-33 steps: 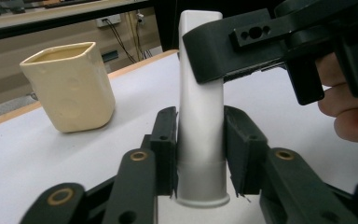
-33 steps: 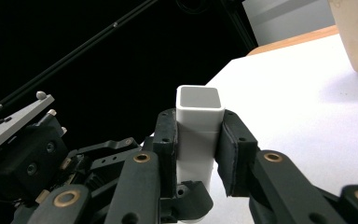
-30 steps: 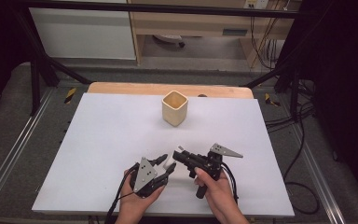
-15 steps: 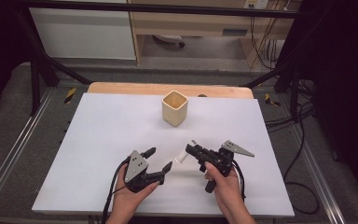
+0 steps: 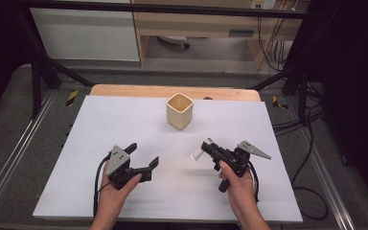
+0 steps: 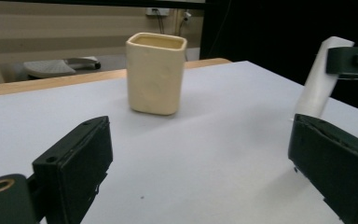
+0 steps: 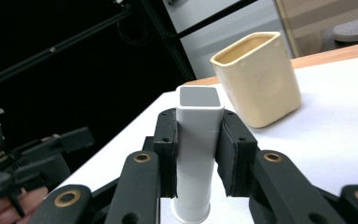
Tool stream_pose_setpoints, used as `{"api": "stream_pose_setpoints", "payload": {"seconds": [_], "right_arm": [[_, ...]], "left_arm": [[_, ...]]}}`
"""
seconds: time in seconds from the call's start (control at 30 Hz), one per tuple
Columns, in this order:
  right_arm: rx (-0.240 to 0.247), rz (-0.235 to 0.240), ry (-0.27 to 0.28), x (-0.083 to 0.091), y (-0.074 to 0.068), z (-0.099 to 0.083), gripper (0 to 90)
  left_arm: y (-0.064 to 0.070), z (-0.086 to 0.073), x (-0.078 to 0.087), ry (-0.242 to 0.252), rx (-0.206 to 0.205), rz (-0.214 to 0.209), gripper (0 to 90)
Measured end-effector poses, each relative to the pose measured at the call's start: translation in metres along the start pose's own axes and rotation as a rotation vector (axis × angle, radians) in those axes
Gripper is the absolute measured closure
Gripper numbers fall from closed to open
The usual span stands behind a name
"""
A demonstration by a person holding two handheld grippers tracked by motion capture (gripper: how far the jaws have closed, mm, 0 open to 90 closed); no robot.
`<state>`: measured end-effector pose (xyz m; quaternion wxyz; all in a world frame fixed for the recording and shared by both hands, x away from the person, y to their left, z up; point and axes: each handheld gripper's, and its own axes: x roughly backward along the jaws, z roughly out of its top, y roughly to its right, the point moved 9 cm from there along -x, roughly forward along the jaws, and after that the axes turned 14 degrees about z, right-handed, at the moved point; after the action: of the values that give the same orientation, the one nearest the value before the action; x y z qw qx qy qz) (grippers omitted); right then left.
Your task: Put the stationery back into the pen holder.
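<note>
I held one claw in each hand above a white bench (image 5: pixel 124 124). My right claw (image 5: pixel 207 146) was clamped on a single white tube (image 5: pixel 196 155), gripped across its upper part and hanging tilted over the bench's middle, a little in front of me. In the right gripper view the tube (image 7: pixel 196 154) stood squarely between both pads, its squared grey top end showing above them and a round flared end below. My left claw (image 5: pixel 143 155) hovered empty to the left, jaws wide apart, well clear of the tube.

One cream cup (image 5: pixel 179 111) with a squarish mouth stood upright farther back on the bench, near the wooden far edge, apart from both claws.

I judged the step in hand to be carrying the tube to the cup. To do it well, I would have kept the grip firm, lifted the tube's lower end above the rim, centred it over the opening, then lowered before letting go. The left claw could have steadied the cup if it rocked.

Counted: two claws, one tube, one cup, one bench.
</note>
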<state>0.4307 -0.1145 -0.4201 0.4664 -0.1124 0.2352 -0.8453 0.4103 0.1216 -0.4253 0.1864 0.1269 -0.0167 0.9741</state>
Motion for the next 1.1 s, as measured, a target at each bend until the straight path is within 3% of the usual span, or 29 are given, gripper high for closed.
{"api": "stream_pose_setpoints", "payload": {"seconds": [0.1, 0.23, 0.47, 0.63, 0.77, 0.83, 0.93, 1.03, 1.1], "right_arm": [[0.014, -0.018, -0.004, 0.003, 0.001, 0.000, 71.0], [0.031, -0.032, -0.009, 0.004, 0.004, 0.001, 71.0], [0.069, -0.058, -0.021, 0.004, 0.004, 0.001, 71.0], [0.097, -0.073, -0.025, 0.004, 0.004, 0.003, 71.0], [0.123, -0.087, -0.031, 0.005, 0.003, 0.005, 71.0], [0.183, -0.140, -0.032, 0.009, 0.005, 0.008, 71.0], [0.231, -0.179, -0.038, 0.010, 0.007, 0.010, 71.0], [0.268, -0.188, -0.057, 0.009, 0.005, 0.010, 71.0], [0.286, -0.192, -0.068, 0.009, 0.004, 0.010, 71.0]], "left_arm": [[-0.009, -0.001, 0.000, -0.005, -0.003, 0.025, 4.9], [-0.021, -0.002, -0.003, -0.012, 0.027, 0.056, 5.3], [-0.033, -0.006, -0.005, -0.038, 0.038, 0.064, 5.1], [-0.050, -0.009, -0.007, -0.058, 0.078, 0.079, 5.5], [-0.054, -0.010, -0.008, -0.068, 0.085, 0.090, 5.5], [-0.054, -0.011, -0.009, -0.073, 0.082, 0.090, 5.5], [-0.056, -0.012, -0.009, -0.081, 0.079, 0.097, 5.5], [-0.058, -0.013, -0.009, -0.085, 0.087, 0.100, 5.5], [-0.064, -0.012, -0.009, -0.080, 0.097, 0.127, 6.1]]}}
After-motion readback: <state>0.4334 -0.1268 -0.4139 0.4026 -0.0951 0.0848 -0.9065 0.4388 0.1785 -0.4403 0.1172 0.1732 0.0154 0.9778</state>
